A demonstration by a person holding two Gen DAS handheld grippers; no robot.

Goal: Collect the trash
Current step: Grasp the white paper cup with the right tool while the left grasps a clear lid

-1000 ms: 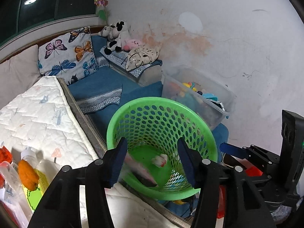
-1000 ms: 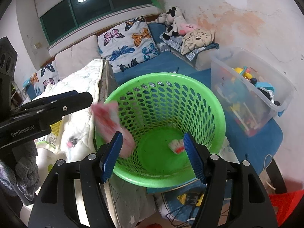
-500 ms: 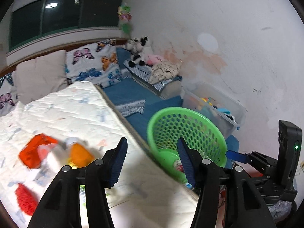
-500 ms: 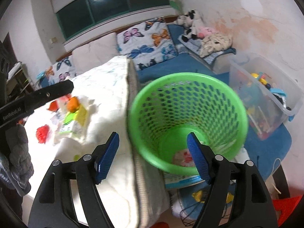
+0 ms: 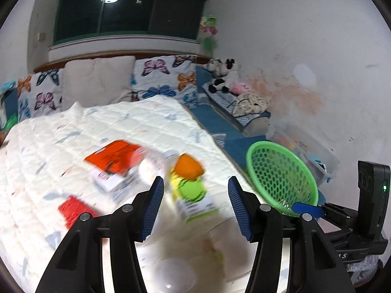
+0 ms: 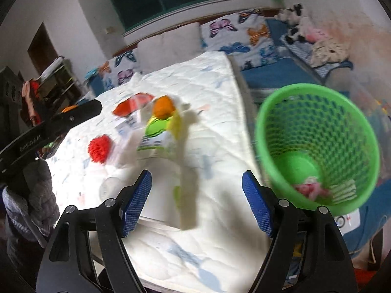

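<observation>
Down in the green basket (image 6: 317,146) beside the white quilt (image 6: 215,102) lies a pink wrapper (image 6: 309,188), dropped since a second ago. Both views have swung toward the trash (image 5: 188,183) on the quilt. The left gripper (image 5: 195,205) gapes empty; the right gripper (image 6: 195,200) is opening, empty.

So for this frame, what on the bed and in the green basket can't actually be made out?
- Bottle labels: left wrist view, motion blur makes the print unreadable.
- Red crumpled item: right wrist view, blurred; kind unclear.
- Trash in the green basket: right wrist view, smeared pink and white; hidden behind the wall in the left view.
- White round thing: left wrist view, overexposed, cut by the bottom edge.
</observation>
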